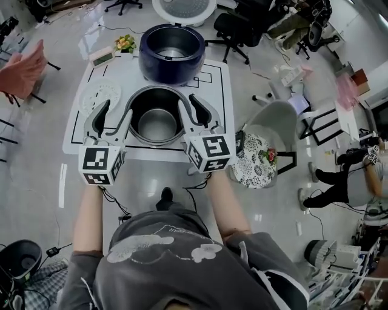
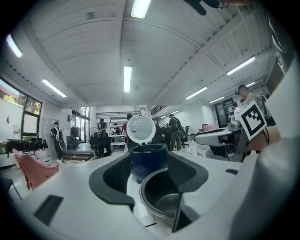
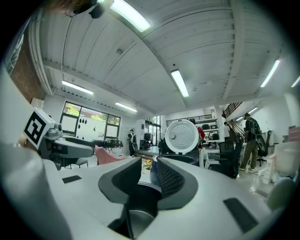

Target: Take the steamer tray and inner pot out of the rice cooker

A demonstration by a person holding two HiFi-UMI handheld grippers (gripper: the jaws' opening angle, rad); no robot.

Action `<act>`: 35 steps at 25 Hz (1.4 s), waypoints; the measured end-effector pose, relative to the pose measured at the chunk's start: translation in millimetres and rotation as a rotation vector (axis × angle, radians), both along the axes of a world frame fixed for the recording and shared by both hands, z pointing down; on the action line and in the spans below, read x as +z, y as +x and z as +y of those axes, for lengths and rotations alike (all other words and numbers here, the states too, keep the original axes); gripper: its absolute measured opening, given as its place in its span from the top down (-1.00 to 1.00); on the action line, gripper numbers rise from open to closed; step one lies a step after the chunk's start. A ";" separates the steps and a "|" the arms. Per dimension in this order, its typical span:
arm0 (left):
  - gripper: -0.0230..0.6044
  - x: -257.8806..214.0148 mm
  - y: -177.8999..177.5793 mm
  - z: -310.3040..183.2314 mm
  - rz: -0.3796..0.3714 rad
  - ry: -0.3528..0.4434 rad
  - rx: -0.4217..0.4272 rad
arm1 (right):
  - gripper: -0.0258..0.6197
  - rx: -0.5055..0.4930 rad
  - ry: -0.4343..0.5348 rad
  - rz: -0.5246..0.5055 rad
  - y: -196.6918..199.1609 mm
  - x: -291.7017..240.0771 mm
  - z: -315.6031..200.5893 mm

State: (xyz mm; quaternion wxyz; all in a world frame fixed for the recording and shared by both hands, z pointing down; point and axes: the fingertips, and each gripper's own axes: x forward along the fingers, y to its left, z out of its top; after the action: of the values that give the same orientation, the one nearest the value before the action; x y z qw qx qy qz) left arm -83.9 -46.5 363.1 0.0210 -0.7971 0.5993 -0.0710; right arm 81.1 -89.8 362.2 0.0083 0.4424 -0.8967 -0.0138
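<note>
The bare metal inner pot (image 1: 156, 124) stands on the white table (image 1: 224, 103), in front of the dark blue rice cooker (image 1: 171, 53), whose round lid (image 1: 183, 9) is up. To the pot's left, the white perforated steamer tray (image 1: 100, 95) lies flat on the table. My left gripper (image 1: 117, 109) is at the pot's left rim and my right gripper (image 1: 187, 98) at its right rim. Both point level. In the left gripper view, the pot (image 2: 159, 192) shows low between parted jaws, with the cooker (image 2: 147, 171) behind it. The right gripper (image 3: 149, 164) has a narrower gap, and the pot (image 3: 140, 220) sits below it. Neither gripper's pads press on anything.
A small flower pot (image 1: 125, 43) and a small pale clock (image 1: 102, 57) sit at the table's back left. A chair with a patterned cushion (image 1: 257, 157) stands close on the right. Office chairs (image 1: 233, 27) and several people (image 2: 174, 131) are behind.
</note>
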 end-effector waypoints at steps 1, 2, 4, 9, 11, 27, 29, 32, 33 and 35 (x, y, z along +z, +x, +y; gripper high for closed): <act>0.14 2.1 -3.0 7.4 0.006 -0.004 -0.001 | 0.56 0.015 0.001 -0.006 0.7 -0.3 5.6; 0.17 4.6 -5.8 14.7 0.011 -0.011 0.000 | 0.60 0.030 0.000 -0.014 1.4 -0.6 11.2; 0.28 9.0 -12.2 28.3 0.020 -0.026 0.002 | 0.67 0.056 0.001 -0.033 1.9 -1.6 22.8; 0.69 12.1 -26.7 55.9 0.044 -0.027 -0.018 | 0.79 0.095 0.011 -0.051 4.2 -4.3 51.0; 0.83 13.2 -31.1 67.1 0.045 -0.027 -0.023 | 0.83 0.102 -0.001 -0.067 4.3 -4.6 62.8; 0.90 36.7 -55.1 180.0 0.085 -0.105 -0.020 | 0.83 0.042 -0.078 0.000 -26.3 14.9 174.0; 0.90 37.4 -57.5 195.4 0.088 -0.108 -0.021 | 0.83 0.038 -0.080 -0.001 -29.4 17.2 189.6; 0.90 38.8 -59.2 213.9 0.090 -0.109 -0.023 | 0.83 0.033 -0.084 0.000 -32.2 21.1 209.1; 0.90 39.6 -59.4 218.7 0.091 -0.110 -0.024 | 0.83 0.031 -0.085 0.002 -32.7 22.7 214.5; 0.90 42.0 -58.9 227.1 0.093 -0.112 -0.026 | 0.83 0.029 -0.086 0.008 -33.0 26.3 224.5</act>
State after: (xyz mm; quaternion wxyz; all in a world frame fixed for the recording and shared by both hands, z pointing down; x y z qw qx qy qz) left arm -142.8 180.6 405.1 -0.0525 -0.7917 0.6049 -0.0678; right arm 48.2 134.8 388.5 0.0312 0.4545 -0.8899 0.0233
